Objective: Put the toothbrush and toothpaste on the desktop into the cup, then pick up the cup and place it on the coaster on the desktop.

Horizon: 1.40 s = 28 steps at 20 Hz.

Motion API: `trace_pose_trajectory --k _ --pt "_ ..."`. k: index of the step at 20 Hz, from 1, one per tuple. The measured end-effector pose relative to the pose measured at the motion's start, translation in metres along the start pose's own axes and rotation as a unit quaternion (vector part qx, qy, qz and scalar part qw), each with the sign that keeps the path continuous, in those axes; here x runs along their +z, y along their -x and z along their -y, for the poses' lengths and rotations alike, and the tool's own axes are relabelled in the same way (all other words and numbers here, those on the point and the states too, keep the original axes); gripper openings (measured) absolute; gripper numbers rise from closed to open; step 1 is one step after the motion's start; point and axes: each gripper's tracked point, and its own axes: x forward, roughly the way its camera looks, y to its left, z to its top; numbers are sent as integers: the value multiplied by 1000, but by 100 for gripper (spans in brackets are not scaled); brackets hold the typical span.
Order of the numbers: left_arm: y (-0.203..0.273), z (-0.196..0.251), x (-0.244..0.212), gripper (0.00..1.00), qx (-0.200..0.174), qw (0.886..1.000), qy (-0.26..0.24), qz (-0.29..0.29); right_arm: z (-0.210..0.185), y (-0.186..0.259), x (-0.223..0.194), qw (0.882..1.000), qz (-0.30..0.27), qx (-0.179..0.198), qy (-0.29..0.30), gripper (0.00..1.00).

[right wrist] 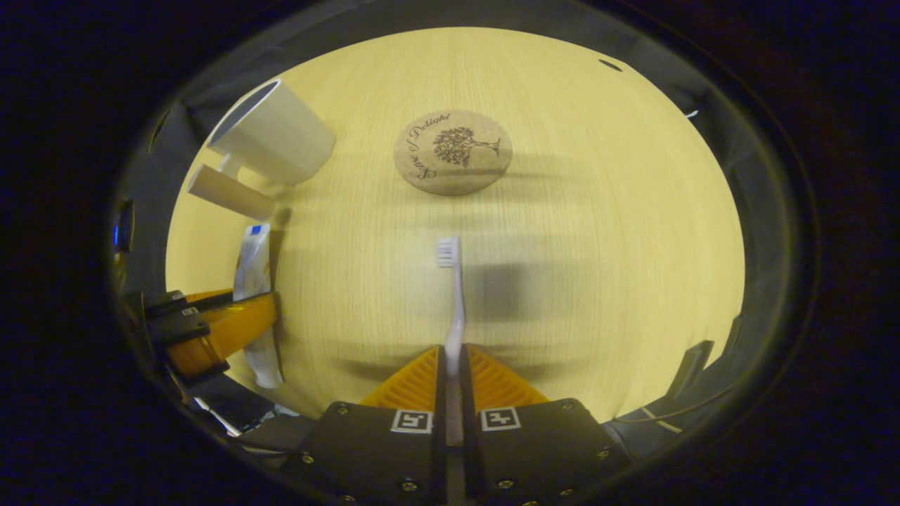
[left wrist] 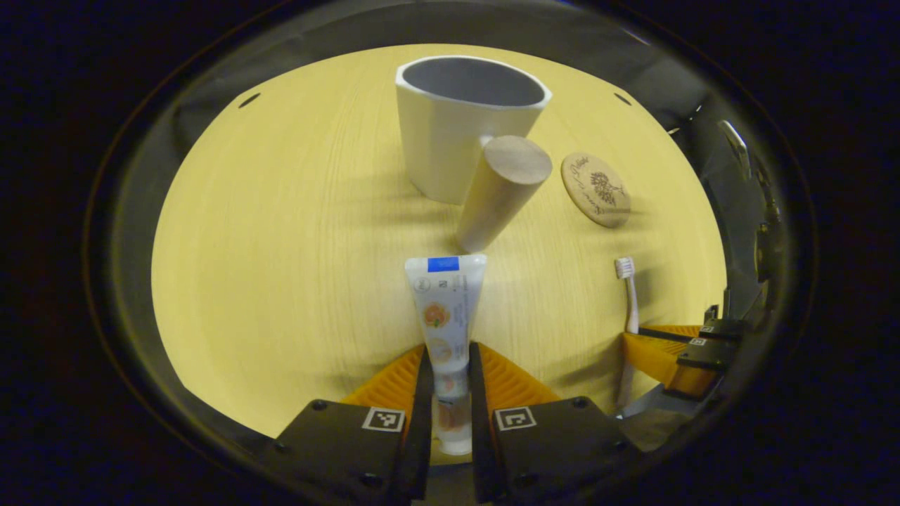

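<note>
My left gripper [left wrist: 448,362] is shut on a white toothpaste tube [left wrist: 446,309] that points forward toward the white cup [left wrist: 457,126] with its wooden handle [left wrist: 500,190]. My right gripper [right wrist: 453,358] is shut on the handle of a white toothbrush [right wrist: 453,295], bristles pointing ahead at the round cork coaster [right wrist: 452,152]. In the left gripper view the toothbrush [left wrist: 628,295] and the right gripper [left wrist: 668,348] show at the right, the coaster [left wrist: 596,190] right of the cup. In the right gripper view the cup [right wrist: 271,140], the toothpaste [right wrist: 253,274] and the left gripper [right wrist: 218,323] are at the left.
The light wooden desktop [left wrist: 281,246] carries everything. Its far edge meets the dark booth wall [left wrist: 619,63] behind the cup.
</note>
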Motion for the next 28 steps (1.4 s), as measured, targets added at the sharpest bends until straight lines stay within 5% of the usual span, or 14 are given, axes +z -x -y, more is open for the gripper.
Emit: trace_pose_trajectory --k 7,15,22,28 --pt "6 6 9 19 -22 998 -9 55 -3 0 4 999 29 36 -8 4" --pt "46 2 23 19 -38 987 41 151 -14 43 35 987 108 112 -28 4" --pt "100 -19 40 19 -28 969 70 235 -30 86 73 970 184 155 -17 4" --pt "140 -59 57 19 -28 941 75 328 -37 117 97 952 259 165 6 4"
